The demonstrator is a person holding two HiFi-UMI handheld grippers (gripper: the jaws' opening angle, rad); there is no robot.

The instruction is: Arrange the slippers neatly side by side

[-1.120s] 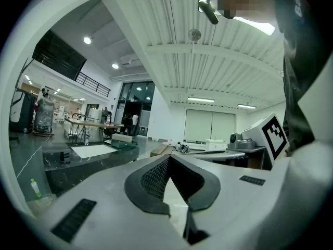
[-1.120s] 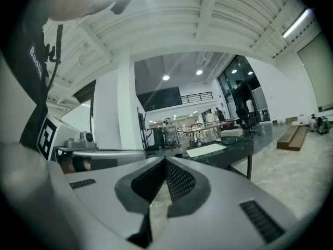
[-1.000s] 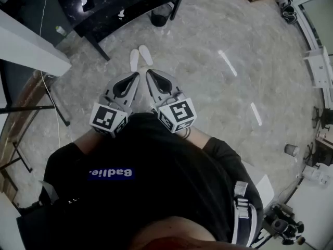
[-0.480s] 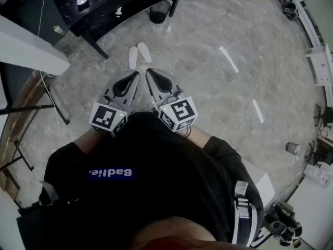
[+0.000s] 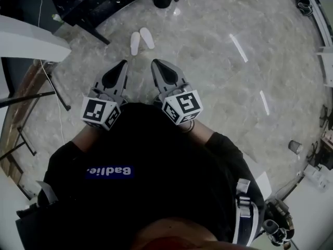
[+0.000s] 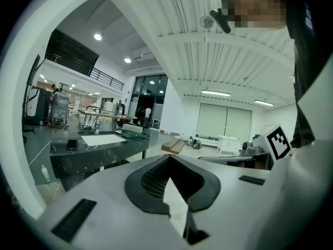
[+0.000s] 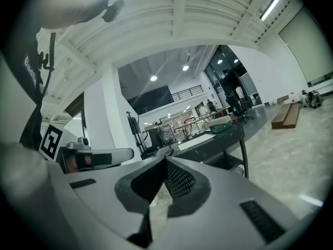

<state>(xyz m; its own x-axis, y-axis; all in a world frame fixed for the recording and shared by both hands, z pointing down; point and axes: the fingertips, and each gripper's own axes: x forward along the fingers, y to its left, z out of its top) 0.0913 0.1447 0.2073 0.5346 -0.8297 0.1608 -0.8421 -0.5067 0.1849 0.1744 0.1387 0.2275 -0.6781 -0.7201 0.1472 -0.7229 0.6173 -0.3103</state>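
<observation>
Black table (image 5: pixel 104 1) crowds the upper left, open marble floor (image 5: pixel 208 61) below; white slippers (image 5: pixel 135 43) lie upper centre, beyond the tips, left gripper (image 5: pixel 123 63) and right gripper (image 5: pixel 154 62) both clenched, empty

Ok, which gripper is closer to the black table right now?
Left. In the head view the left gripper sits just below the black table; the right gripper is beside it, farther right.

White lettering "Badlie." on blue strip (image 5: pixel 110 171) across chest of person's black shirt (image 5: pixel 156 150), upside down in head view. Left marker cube (image 5: pixel 98 112), right marker cube (image 5: pixel 183 106): black-and-white square codes, no legible letters. Nothing else readable.
</observation>
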